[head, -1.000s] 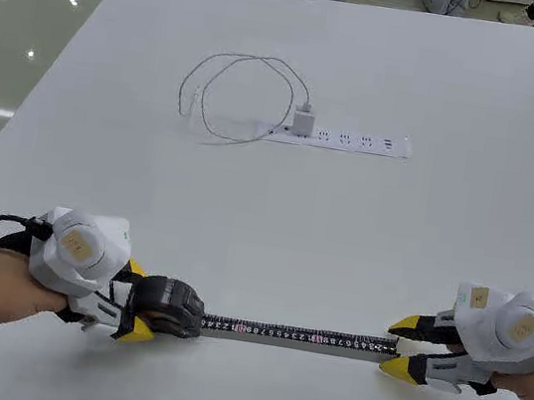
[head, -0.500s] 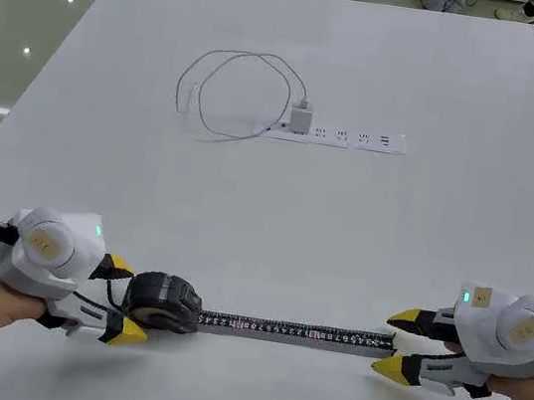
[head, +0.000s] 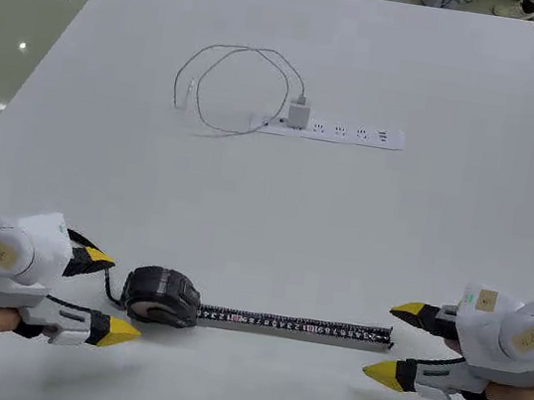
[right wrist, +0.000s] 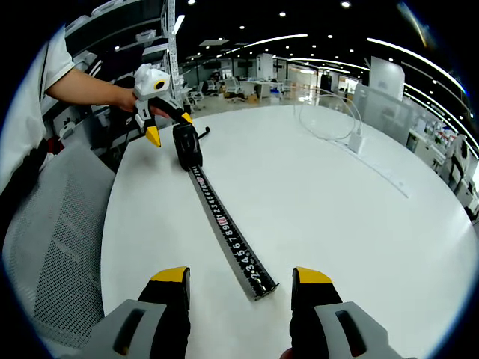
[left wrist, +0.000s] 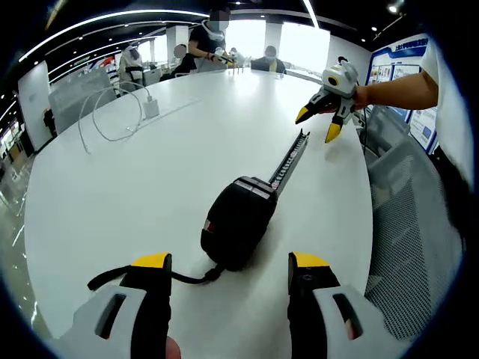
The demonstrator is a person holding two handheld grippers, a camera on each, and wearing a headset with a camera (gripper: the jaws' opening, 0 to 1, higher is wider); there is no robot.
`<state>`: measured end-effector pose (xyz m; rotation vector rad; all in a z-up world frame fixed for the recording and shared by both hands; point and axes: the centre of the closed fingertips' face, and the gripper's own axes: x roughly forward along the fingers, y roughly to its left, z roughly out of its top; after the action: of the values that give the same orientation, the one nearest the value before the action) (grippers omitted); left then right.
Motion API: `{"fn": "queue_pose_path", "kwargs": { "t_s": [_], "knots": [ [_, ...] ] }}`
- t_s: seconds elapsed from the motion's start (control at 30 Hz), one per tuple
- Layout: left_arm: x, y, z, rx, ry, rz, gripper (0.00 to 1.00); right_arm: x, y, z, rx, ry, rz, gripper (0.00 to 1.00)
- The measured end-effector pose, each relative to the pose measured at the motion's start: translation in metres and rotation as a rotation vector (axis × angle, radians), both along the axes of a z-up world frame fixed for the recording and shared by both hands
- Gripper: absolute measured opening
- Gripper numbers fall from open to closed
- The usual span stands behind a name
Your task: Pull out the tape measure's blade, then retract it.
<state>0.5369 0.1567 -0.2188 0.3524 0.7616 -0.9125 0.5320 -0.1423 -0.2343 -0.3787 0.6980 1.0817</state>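
on the white table (head: 346, 212) lies the black rounded tape measure (head: 162, 296), numbered blade (head: 294, 323) drawn out. our left tool (head: 112, 295) and right tool (head: 392, 340) gape empty at its ends; retracting, we judge, needs the case gripped.

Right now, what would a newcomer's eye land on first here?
The black tape measure lies near the front edge of the table, its blade drawn out flat toward the right. The left gripper and right gripper flank it, both open, holding nothing. Farther back sits a white power strip with a looped cable.
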Motion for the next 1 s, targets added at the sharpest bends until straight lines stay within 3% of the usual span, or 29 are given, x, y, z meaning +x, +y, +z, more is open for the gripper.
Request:
{"fn": "queue_pose_path", "kwargs": {
  "t_s": [0.1,0.27,1.0],
  "knots": [
    [-0.007,-0.001,-0.002,0.009,-0.004,-0.008,0.61,-0.003,0.001,0.003,0.017,0.005,-0.014,0.55],
    [-0.014,-0.002,0.000,-0.017,-0.004,0.010,0.63,-0.010,0.003,0.004,0.022,0.001,-0.036,0.59],
    [-0.044,0.012,0.012,-0.125,-0.016,0.173,0.75,-0.036,0.002,0.009,0.026,-0.013,-0.099,0.78]
  ]
}}
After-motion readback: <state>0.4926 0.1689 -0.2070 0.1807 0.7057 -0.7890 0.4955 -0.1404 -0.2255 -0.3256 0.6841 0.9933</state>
